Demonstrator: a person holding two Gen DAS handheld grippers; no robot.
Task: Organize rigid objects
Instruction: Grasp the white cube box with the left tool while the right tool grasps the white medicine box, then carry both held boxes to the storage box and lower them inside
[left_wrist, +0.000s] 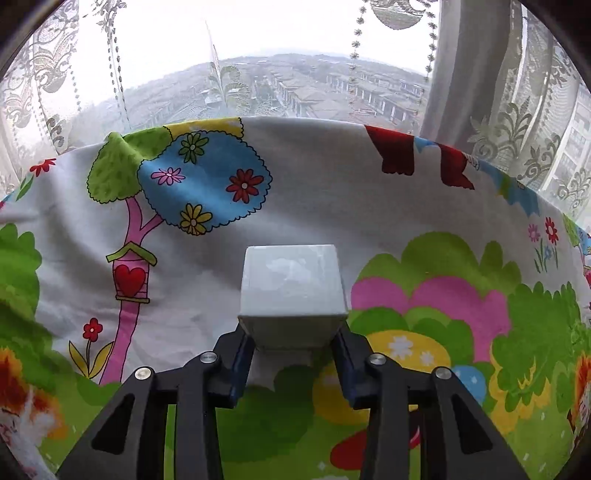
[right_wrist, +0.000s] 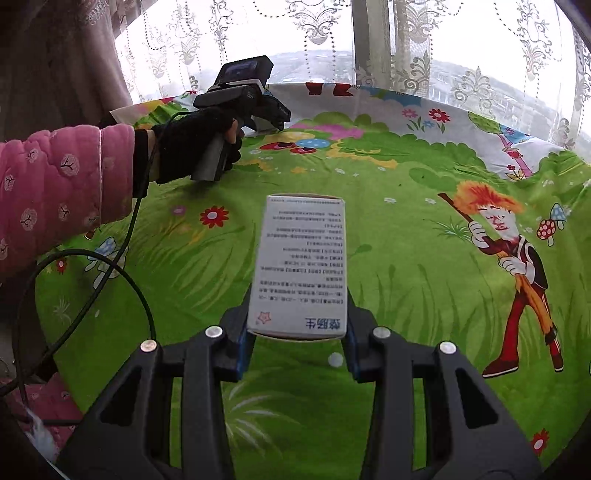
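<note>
A white box (left_wrist: 293, 291) is clamped in the left tool (left_wrist: 293, 354), a printed carton (right_wrist: 301, 266) in the right tool (right_wrist: 297, 347); both are gripped, neither is yet placed on the cloth-covered desk (right_wrist: 369, 206).

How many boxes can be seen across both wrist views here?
2. A plain white box sits clamped in the left claw; a printed box is clamped in the right claw. Others may lie outside both views.

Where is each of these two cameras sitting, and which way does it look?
Left wrist: on the left gripper, looking along its fingers at a white box it grips, window beyond.
Right wrist: on the right gripper, gripping a printed box; left hand and pink sleeve show.
Shared: the cartoon cloth, lace curtains.
</note>
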